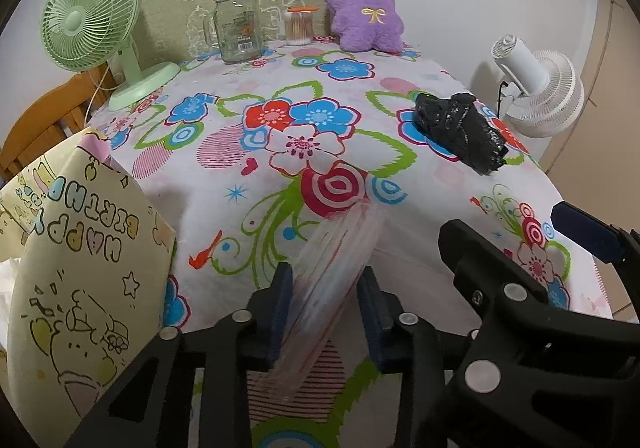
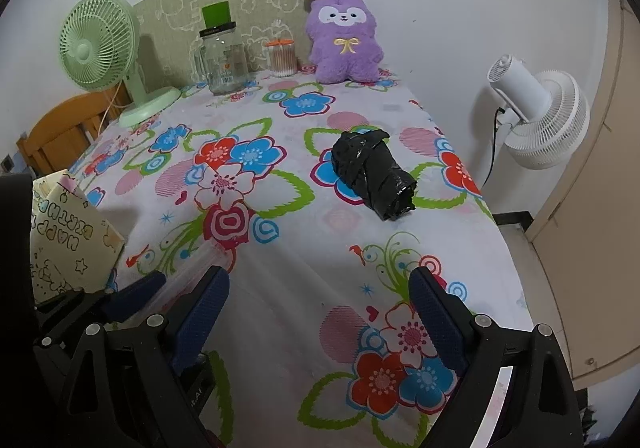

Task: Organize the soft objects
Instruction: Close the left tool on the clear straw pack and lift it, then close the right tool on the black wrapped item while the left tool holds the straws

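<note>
A clear plastic roll (image 1: 332,280) lies between the blue pads of my left gripper (image 1: 325,312), near the table's front edge. The pads stand a little apart from it on both sides. My right gripper (image 2: 320,312) is open and empty above the flowered cloth (image 2: 288,288), to the right of the left gripper (image 2: 176,288). A black plastic roll (image 2: 372,178) lies on the cloth ahead of the right gripper; it also shows in the left wrist view (image 1: 460,128). A purple plush (image 1: 364,10) sits upright at the table's back by the wall.
A yellow birthday gift bag (image 1: 84,280) stands at the table's left front. A green fan (image 1: 92,20), a glass jar (image 1: 236,28) and a cotton-swab tub (image 1: 299,26) stand at the back. A white fan (image 2: 536,108) stands off the table's right side.
</note>
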Demonstrator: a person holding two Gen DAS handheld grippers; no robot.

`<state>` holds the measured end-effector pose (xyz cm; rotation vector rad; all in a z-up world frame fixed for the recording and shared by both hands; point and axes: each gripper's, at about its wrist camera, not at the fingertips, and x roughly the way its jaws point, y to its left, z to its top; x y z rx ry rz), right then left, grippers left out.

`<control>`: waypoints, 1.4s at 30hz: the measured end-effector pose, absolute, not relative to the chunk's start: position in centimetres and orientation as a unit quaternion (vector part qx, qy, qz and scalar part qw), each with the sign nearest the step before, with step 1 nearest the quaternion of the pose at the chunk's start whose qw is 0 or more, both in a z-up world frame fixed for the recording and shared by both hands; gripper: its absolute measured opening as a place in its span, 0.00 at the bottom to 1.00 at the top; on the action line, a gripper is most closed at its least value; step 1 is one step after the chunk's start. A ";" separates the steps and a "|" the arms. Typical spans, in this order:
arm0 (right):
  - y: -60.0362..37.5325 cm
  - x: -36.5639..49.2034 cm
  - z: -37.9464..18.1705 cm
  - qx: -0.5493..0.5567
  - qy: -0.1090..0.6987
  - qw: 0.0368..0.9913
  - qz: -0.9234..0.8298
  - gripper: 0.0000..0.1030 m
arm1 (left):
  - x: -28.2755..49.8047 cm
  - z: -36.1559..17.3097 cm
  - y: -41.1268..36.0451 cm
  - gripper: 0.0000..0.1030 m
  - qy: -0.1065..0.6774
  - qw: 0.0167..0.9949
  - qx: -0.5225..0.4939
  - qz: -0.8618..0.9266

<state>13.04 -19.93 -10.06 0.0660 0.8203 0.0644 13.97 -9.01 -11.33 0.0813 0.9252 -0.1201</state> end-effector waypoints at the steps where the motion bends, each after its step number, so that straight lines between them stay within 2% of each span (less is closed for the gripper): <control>1: -20.0 12.9 -10.0 0.033 0.398 0.916 0.031 0.91 | 13.8 -11.3 -9.1 0.27 0.446 0.892 0.039 -0.059; 6: -20.4 12.3 -9.8 0.036 0.392 0.919 0.030 0.91 | 13.3 -11.1 -9.5 0.21 0.447 0.891 0.037 -0.066; 14: -21.2 11.8 -9.1 0.039 0.379 0.924 0.035 0.91 | 12.8 -10.5 -10.2 0.18 0.442 0.894 0.035 -0.062; 42: -23.5 16.7 -7.0 0.020 0.341 0.938 0.060 0.84 | 17.3 -8.7 -12.7 0.15 0.422 0.905 0.020 -0.042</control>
